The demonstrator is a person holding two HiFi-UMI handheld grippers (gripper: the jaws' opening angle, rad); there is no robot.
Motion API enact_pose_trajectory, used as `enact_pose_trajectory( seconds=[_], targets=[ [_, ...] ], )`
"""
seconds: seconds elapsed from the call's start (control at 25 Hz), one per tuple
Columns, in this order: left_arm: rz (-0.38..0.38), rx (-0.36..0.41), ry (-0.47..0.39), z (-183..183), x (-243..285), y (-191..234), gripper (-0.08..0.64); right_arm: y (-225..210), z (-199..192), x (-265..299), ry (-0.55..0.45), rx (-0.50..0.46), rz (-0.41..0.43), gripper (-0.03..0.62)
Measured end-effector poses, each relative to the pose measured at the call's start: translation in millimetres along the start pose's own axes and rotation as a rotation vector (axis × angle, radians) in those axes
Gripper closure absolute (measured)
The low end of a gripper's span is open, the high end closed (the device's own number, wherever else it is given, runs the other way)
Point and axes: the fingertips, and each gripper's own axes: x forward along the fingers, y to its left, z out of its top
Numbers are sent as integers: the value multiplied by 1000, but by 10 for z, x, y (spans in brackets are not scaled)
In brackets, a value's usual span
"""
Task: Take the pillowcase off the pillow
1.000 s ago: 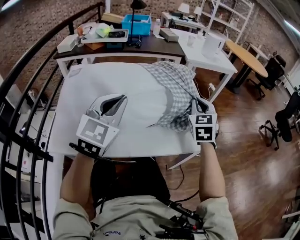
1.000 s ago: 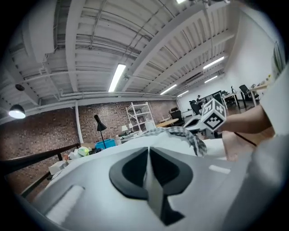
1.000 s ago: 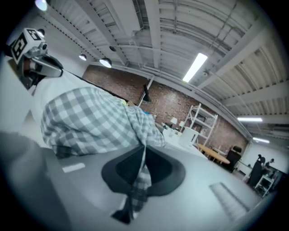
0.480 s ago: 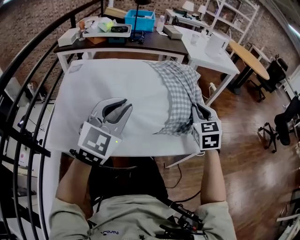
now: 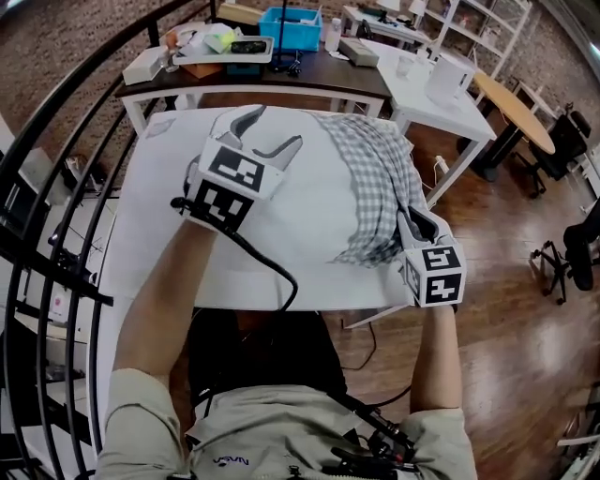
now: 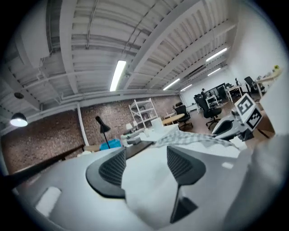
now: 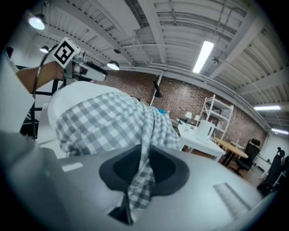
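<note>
A white pillow (image 5: 281,220) lies across the white table (image 5: 150,281). A grey-and-white checked pillowcase (image 5: 375,183) is bunched over its right end. My left gripper (image 5: 272,129) is raised over the pillow's far part. Its jaws are opening wide, and in the left gripper view (image 6: 145,158) only the pillow's white cloth (image 6: 149,189) shows below the gap, untouched by the pads. My right gripper (image 5: 413,218) is at the pillowcase's near right edge. In the right gripper view (image 7: 144,163) a fold of checked cloth (image 7: 104,122) is pinched in the narrow gap while the jaws start opening.
A dark desk (image 5: 309,82) behind the table carries a blue bin (image 5: 300,23) and a white tray (image 5: 216,52). A white table (image 5: 441,89) and a round wooden table (image 5: 511,108) stand to the right. A black railing (image 5: 56,141) runs along the left.
My left gripper lifted from the pillow's near left part and swung toward the far side, its jaws spreading wide. My right gripper stayed on the pillowcase edge, drifting slightly right.
</note>
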Motion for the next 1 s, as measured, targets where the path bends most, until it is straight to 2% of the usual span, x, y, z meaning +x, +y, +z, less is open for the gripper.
enact_pose_trajectory(
  seconds=[0.08,0.16,0.32,0.44,0.52,0.68,0.8,0.88,0.92,0.96,1.0],
  targets=[
    [-40,-53,95,-285,220,-28,291,-7,83,-80,-19,8,14,511],
    [-50,-72,131,-456,294,-57,335,-26,257,-173,-70,35,28,484],
    [-47,-9,139,-505,246,-164,530,-157,825,-293,-243,123,31,474],
    [-44,47,112,-540,130,-350,543,-225,1272,-287,-350,151,18,474],
    [-34,70,69,-566,7,-448,543,-167,1549,-179,-382,146,34,463],
    [-22,96,-8,-553,-271,-663,545,159,1845,192,-330,66,99,427],
    [-29,90,-48,-500,-429,-770,545,399,1759,549,-191,-55,106,387],
    [-31,82,-68,-492,-525,-789,545,497,1642,729,-109,-121,98,391],
    [-31,76,-76,-494,-571,-795,545,509,1604,771,-88,-143,86,437],
    [-32,71,-85,-497,-614,-804,545,488,1584,781,-79,-159,67,555],
    [-34,67,-95,-500,-654,-816,545,437,1579,768,-77,-168,42,581]
  ],
)
